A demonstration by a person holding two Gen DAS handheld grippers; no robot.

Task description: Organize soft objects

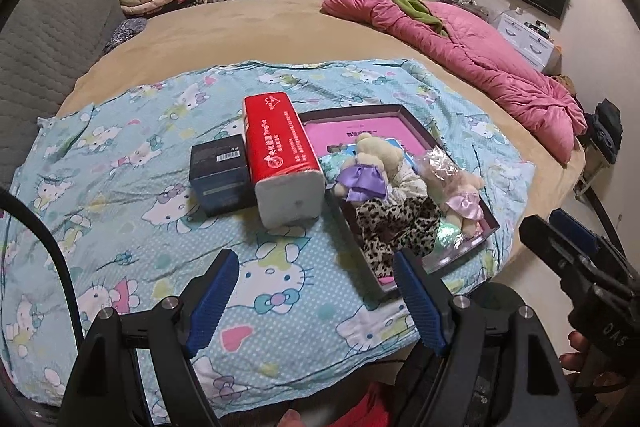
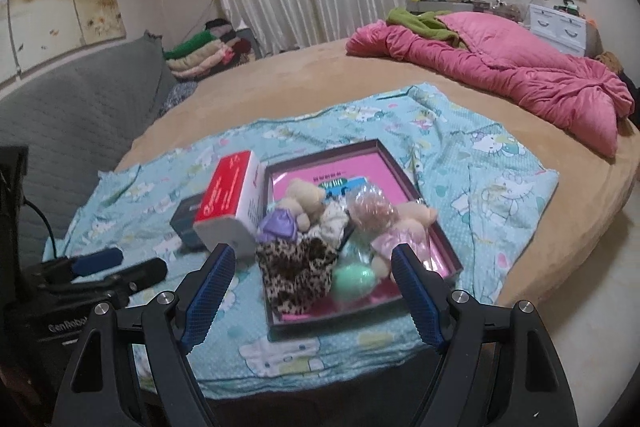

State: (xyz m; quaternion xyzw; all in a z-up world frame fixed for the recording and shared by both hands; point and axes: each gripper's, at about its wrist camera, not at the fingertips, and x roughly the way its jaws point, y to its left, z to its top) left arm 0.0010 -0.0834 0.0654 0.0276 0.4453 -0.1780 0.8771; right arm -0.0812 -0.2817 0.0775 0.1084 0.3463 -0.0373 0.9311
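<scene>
Your left gripper [image 1: 314,301] and right gripper [image 2: 314,293] hover spread, holding nothing, so either can descend. At 12 o'clock, the leopard-print cloth [image 2: 298,277] and two plush bears [image 2: 300,201] lie gathered in the shallow box [image 2: 450,257] on the bed, beside the tissue pack [image 2: 230,205].

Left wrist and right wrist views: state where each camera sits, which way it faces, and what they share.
Left wrist: on the left gripper, facing across the bed at the red tissue pack and tray; the right gripper shows at right.
Right wrist: on the right gripper, facing the tray head-on; the left gripper shows at left.
Shared: tray, tissue pack, leopard-print fabric, pink quilt.
</scene>
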